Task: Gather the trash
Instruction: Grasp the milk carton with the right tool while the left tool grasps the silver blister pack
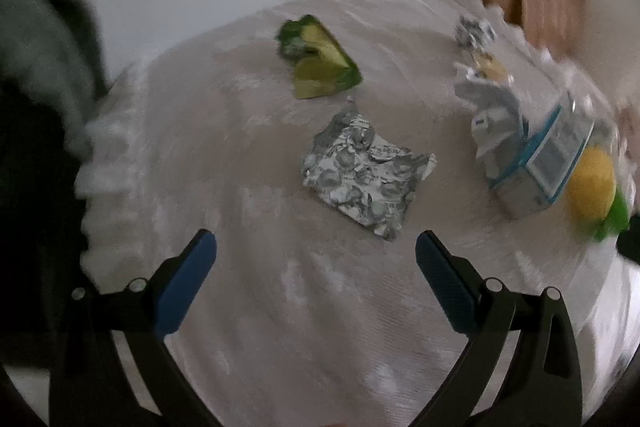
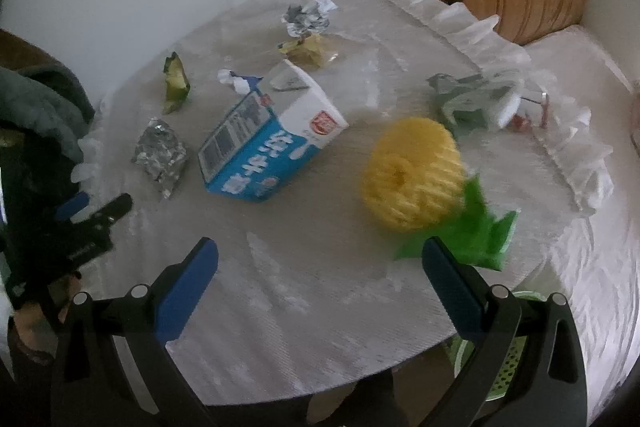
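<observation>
Round table under a pale frilled cloth (image 2: 320, 299): we hold the left gripper (image 1: 316, 251) and right gripper (image 2: 320, 259) above it, both spread wide, empty. Beyond the left lies a crumpled silver foil wrapper (image 1: 366, 173); beyond the right, a blue-and-white milk carton (image 2: 264, 143) beside a yellow mesh scrubber (image 2: 412, 171).

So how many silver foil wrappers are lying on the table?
2. A flattened foil wrapper lies at the left edge beside the milk carton; a crumpled foil wrapper sits at the far side. Other silvery litter near the right edge is unclear.

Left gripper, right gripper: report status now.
Left gripper open, empty, above foil wrapper. Right gripper open, empty. Milk carton untouched on table. Nothing blocking.
</observation>
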`<action>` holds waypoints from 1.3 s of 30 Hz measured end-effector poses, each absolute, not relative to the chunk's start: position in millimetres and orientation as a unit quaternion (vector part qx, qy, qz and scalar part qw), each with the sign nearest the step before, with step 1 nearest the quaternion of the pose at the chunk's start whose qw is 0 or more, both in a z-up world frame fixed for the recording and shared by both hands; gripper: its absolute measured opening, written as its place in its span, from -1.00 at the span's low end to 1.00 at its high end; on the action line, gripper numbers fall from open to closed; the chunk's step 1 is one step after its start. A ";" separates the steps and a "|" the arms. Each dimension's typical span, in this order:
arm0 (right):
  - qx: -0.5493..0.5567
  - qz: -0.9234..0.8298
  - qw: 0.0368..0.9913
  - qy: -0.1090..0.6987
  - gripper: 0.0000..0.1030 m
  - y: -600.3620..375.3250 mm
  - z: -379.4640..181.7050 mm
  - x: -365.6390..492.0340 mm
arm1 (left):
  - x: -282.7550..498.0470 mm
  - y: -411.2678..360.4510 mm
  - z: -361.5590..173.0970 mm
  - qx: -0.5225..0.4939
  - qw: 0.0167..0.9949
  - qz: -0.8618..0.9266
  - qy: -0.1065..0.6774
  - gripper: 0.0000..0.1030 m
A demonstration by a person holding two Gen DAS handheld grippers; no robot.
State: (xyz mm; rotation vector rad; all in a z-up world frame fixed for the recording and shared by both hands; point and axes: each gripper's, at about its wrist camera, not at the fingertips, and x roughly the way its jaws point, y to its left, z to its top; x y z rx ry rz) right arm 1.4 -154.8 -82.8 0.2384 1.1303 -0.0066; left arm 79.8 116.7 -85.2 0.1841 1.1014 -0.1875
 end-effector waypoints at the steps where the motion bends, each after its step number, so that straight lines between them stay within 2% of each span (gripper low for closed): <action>1: 0.116 -0.005 0.837 0.535 0.96 -152.6 -83.6 3.7 | 85.1 114.7 -88.7 0.096 0.841 -0.104 0.521 0.85; 12: 0.166 -0.029 0.819 0.549 0.96 -149.9 -95.9 13.2 | 125.7 77.9 -118.1 0.187 0.815 -0.201 0.510 0.85; 19: 0.214 -0.045 0.812 0.541 0.96 -151.6 -98.2 22.9 | 140.0 80.4 -125.4 0.170 0.814 -0.214 0.512 0.83; 22: 0.252 -0.055 0.809 0.528 0.96 -154.4 -97.2 29.4 | 143.4 84.1 -126.9 0.151 0.815 -0.211 0.518 0.79; 24: 0.282 -0.066 0.807 0.515 0.96 -156.5 -95.3 35.6 | 145.6 85.2 -129.9 0.136 0.811 -0.214 0.527 0.54; 30: 0.349 -0.121 0.788 0.492 0.96 -155.4 -99.1 59.6 | 136.4 92.0 -128.9 0.114 0.818 -0.222 0.519 0.48; 37: 0.354 -0.170 0.767 0.507 0.95 -140.0 -132.3 74.8 | 131.5 99.5 -124.3 0.099 0.828 -0.220 0.507 0.43; 39: 0.364 -0.157 0.766 0.506 0.76 -139.1 -139.4 69.0 | 125.8 107.8 -119.1 0.091 0.834 -0.211 0.502 0.38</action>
